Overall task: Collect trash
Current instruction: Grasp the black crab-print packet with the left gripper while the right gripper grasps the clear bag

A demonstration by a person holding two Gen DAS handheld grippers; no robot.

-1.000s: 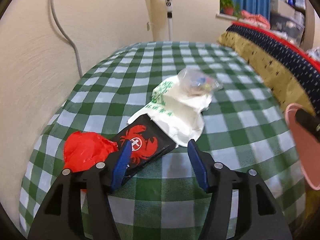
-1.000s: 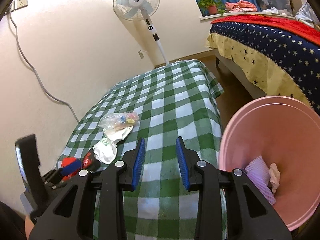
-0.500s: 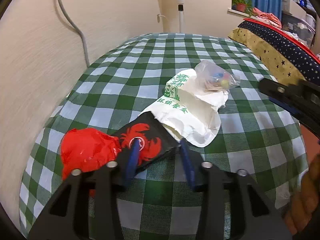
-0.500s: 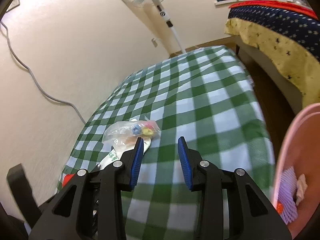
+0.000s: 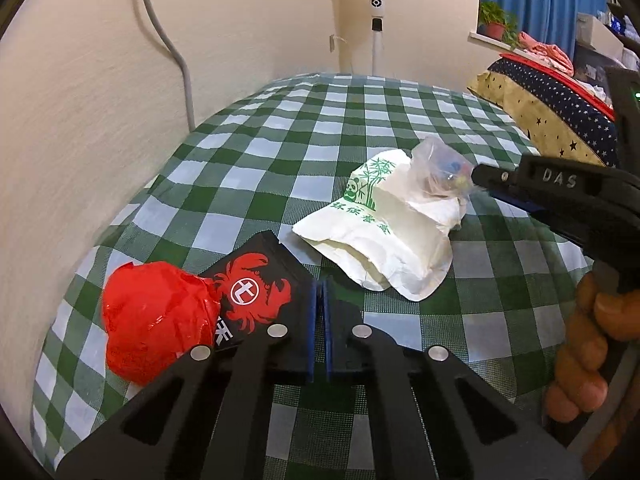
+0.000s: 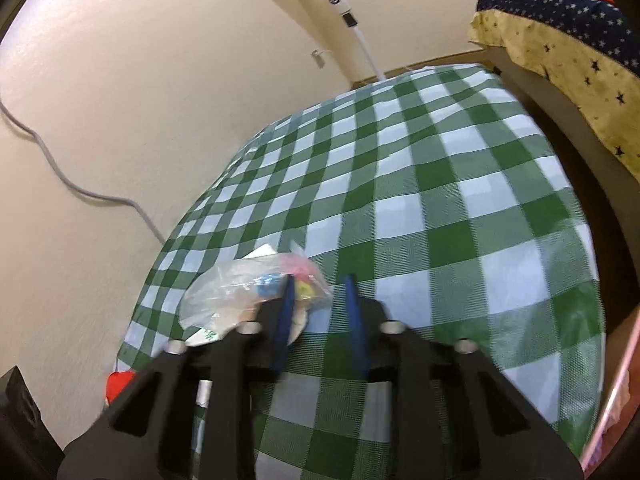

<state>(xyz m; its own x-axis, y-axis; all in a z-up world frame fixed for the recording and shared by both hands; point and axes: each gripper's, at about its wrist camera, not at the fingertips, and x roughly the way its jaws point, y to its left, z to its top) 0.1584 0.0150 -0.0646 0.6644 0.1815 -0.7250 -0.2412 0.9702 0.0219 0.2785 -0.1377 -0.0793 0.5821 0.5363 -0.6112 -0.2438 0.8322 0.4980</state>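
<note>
My left gripper (image 5: 321, 292) is shut on the near corner of a black packet with a red crab print (image 5: 260, 292), which lies on the green checked tablecloth (image 5: 304, 152). A crumpled red wrapper (image 5: 154, 314) touches the packet's left side. A white paper bag with green print (image 5: 384, 236) lies beyond, with a clear plastic bag of small coloured bits (image 5: 440, 170) on its far end. My right gripper (image 6: 320, 300) is open, its left finger against the clear bag (image 6: 240, 292); it also shows in the left wrist view (image 5: 480, 178).
A wall with a grey cable (image 5: 176, 60) runs along the table's left. A standing fan (image 5: 376, 20) is behind the table. A bed with a starred cover (image 5: 552, 104) is at the right. A pink bin's rim (image 6: 624, 364) shows at the right edge.
My left gripper closed on the black crab packet. My right gripper moved left and down from the pink bin to the clear plastic bag, staying open.
</note>
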